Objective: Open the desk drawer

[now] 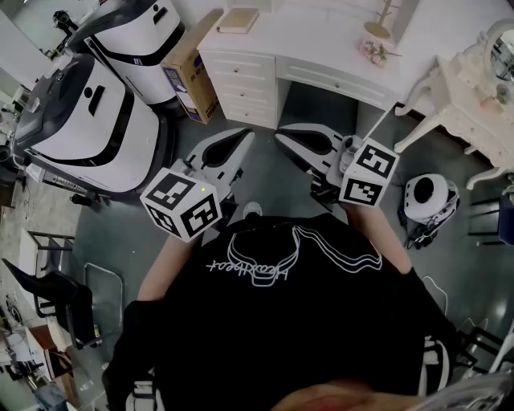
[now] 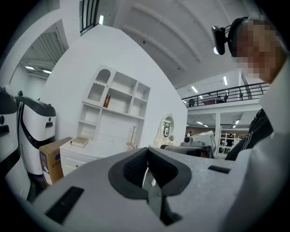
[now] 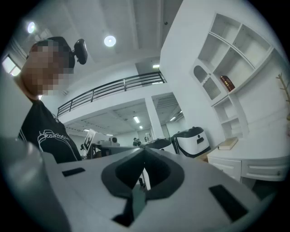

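Since white left gripper (image 1: 241,138) and right gripper (image 1: 283,138) sit closed, empty (white wooden desk drawer (image 1: 329,78) well apart), shut tips could skid off its front.

floor (image 1: 120,233): dark grey | wall (image 2: 81,68): white | shelf unit (image 2: 118,97): white | ceiling light (image 3: 109,41): on

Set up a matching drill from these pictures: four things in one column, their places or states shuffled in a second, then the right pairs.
Things:
1. book
2. cardboard box
3. left tongs
4. desk drawers

Places or states:
A. jaws together, nothing between them
B. lying on the desk top
C. all pushed in
D. standing on the floor

Pairs: 1-B, 2-D, 3-A, 4-C.
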{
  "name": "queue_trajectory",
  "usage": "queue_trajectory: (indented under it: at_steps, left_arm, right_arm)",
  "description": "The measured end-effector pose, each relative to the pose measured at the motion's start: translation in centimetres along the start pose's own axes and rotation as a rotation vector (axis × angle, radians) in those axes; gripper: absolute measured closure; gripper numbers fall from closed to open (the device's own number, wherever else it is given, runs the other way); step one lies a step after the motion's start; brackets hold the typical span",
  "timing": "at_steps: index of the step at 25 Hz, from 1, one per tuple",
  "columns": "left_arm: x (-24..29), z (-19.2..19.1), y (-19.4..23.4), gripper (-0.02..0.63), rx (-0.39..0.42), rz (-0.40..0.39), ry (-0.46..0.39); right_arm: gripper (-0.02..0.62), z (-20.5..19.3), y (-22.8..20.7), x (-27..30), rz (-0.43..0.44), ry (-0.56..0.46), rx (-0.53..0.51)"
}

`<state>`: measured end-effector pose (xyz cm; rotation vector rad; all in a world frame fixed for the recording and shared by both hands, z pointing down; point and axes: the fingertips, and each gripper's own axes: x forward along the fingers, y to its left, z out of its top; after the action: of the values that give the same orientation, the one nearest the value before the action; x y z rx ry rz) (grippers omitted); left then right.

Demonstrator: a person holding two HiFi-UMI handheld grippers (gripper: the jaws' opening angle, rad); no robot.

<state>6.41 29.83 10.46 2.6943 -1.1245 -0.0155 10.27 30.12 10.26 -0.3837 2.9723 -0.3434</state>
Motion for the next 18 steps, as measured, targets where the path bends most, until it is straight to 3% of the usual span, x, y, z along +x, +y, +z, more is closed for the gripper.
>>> queue_trajectory:
  at_steps: [9,18]
  left_arm:
    - [0.6,-0.3,0.3,0.601,-0.023,0.005,-0.001]
    - [2.3,-1.1,4.1,0.601,-0.06,0.018,-0.006]
  right_arm:
    - [0.591,-0.3,-1.3,0.1,-0.007,0.012,0.037]
    - [0.59,-1.7,-5.1,2.2,-0.03,0.053,0.057]
